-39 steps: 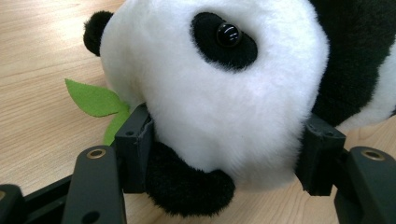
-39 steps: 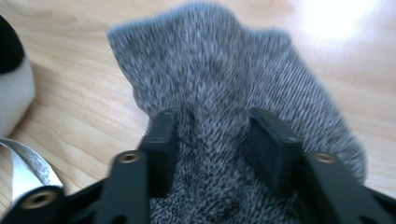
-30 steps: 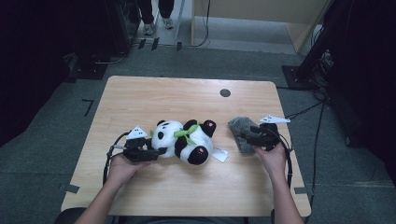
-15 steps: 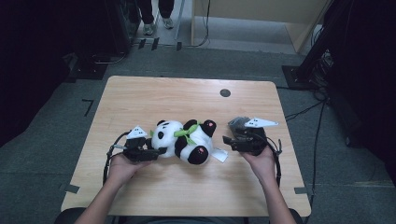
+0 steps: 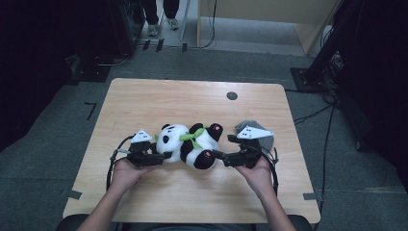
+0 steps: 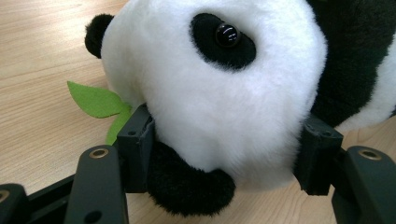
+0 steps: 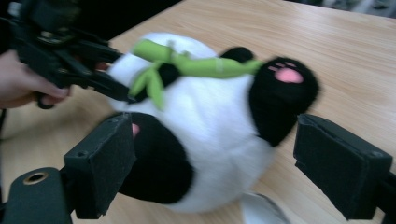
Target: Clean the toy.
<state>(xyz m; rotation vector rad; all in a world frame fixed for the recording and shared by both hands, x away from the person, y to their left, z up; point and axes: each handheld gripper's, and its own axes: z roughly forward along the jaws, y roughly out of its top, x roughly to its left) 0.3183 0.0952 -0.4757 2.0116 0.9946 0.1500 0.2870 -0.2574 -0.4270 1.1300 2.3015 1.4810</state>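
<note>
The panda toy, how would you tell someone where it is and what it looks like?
Find the wooden table. Near its front edge, between the left gripper and the right gripper, the panda lies on its back. It is fluffy, black and white, with a green bamboo stalk across its chest and pink paw pads, unlike the plain grey cloth beside it.

A light wooden worktop (image 5: 144, 101) with rounded corners stands on grey carpet floor (image 5: 53, 144). A dark round grommet (image 5: 232, 96) sits near the worktop's far edge. Beyond the worktop, a pale wooden cabinet (image 5: 269, 12) stands; cables (image 5: 317, 113) trail across the floor to the worktop's right. Left of it the room lies dark.
</note>
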